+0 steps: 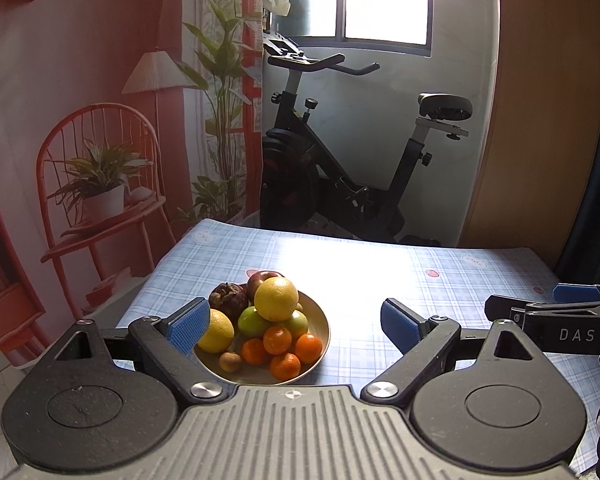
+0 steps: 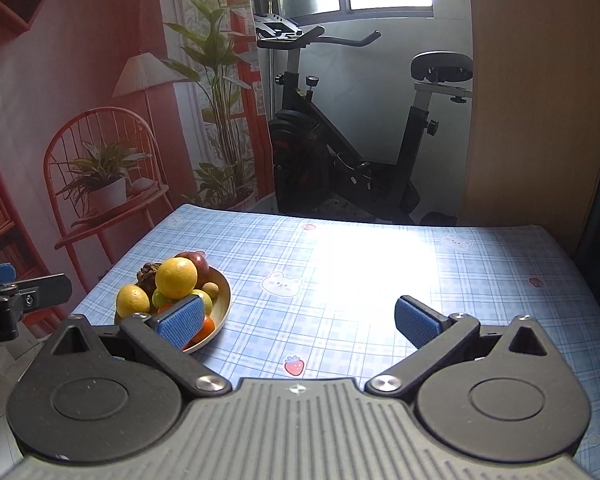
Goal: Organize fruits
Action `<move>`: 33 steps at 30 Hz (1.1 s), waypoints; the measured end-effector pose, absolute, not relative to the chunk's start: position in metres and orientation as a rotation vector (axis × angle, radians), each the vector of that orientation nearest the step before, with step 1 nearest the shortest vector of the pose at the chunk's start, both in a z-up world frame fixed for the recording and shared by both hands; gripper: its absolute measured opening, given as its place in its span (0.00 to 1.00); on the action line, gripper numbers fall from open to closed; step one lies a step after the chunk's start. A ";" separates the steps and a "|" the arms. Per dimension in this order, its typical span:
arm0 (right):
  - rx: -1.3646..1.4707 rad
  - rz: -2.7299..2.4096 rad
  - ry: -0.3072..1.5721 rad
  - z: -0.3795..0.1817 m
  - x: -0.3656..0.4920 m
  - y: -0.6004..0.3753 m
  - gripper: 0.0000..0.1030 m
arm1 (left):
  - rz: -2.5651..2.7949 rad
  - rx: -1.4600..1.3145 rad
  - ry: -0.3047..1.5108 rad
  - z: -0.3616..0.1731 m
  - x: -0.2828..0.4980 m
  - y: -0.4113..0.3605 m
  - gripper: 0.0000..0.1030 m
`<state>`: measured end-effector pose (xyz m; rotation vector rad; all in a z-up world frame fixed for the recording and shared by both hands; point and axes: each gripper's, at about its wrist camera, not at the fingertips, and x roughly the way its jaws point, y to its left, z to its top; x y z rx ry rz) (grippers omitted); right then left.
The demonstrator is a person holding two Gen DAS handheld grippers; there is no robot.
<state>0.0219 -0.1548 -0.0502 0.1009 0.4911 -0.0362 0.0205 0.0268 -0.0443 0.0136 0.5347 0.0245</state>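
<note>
A gold bowl [image 1: 320, 328] near the table's front left holds piled fruit: a big yellow citrus [image 1: 276, 298] on top, a second yellow one [image 1: 218, 330], green apples [image 1: 252, 320], several small oranges [image 1: 278, 340], a red apple [image 1: 262, 278], a dark mangosteen [image 1: 230, 298] and a small brown fruit [image 1: 230, 362]. My left gripper [image 1: 296, 328] is open and empty, just in front of and above the bowl. My right gripper [image 2: 300, 322] is open and empty, to the right of the bowl [image 2: 224, 300]. Its left pad [image 2: 182, 320] hides part of the bowl.
The table has a blue plaid cloth [image 2: 340, 280] with bear and strawberry prints. An exercise bike [image 1: 340, 168] stands beyond the far edge, a wooden panel [image 1: 540, 120] at the right. The right gripper shows in the left wrist view [image 1: 556, 312].
</note>
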 end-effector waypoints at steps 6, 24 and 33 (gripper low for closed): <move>0.092 -0.042 0.499 -0.048 0.022 -0.151 1.00 | 0.020 0.013 0.541 -0.044 0.021 0.027 0.91; 0.077 -0.044 0.497 -0.047 0.023 -0.149 1.00 | 0.015 -0.013 0.557 -0.046 0.023 0.031 0.91; 0.077 -0.044 0.499 -0.046 0.023 -0.149 1.00 | 0.006 -0.019 0.559 -0.046 0.024 0.032 0.91</move>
